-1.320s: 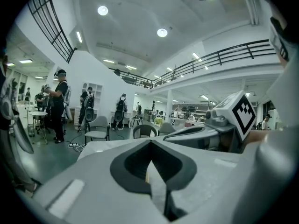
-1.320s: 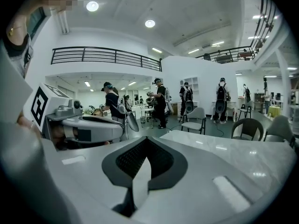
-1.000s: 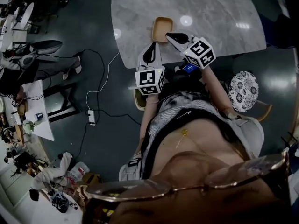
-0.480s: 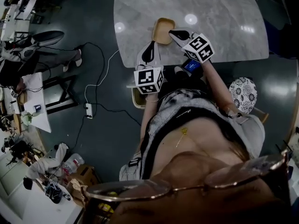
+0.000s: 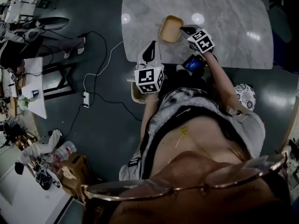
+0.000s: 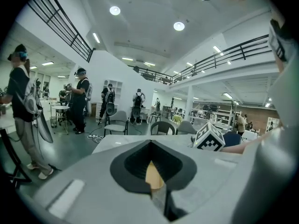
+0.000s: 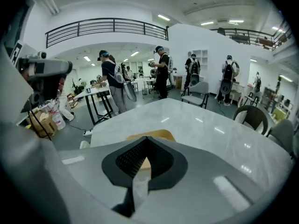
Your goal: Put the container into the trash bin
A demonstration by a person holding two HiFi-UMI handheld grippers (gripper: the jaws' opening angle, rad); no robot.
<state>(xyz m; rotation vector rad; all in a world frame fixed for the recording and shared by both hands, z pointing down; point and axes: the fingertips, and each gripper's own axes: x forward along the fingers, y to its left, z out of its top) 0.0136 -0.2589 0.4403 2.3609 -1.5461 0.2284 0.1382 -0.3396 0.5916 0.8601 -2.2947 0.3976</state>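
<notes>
tan container (image 5: 171,28) sits on the marble tabletop (image 5: 233,17), just beside the right gripper (image 5: 185,30). left gripper (image 5: 150,48) is nearer the edge. both jaws are pressed together; unless they open, the right may shove it away.

Can see only a tan strip of the container (image 7: 156,133) past the right gripper (image 7: 145,148), centre of its view. Loses the far side of the table (image 5: 224,8) at the head view's top edge.

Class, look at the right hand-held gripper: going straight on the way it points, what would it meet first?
Probably the tan container on the marble table, lying just beyond the shut right hand-held gripper; depth is unclear.
</notes>
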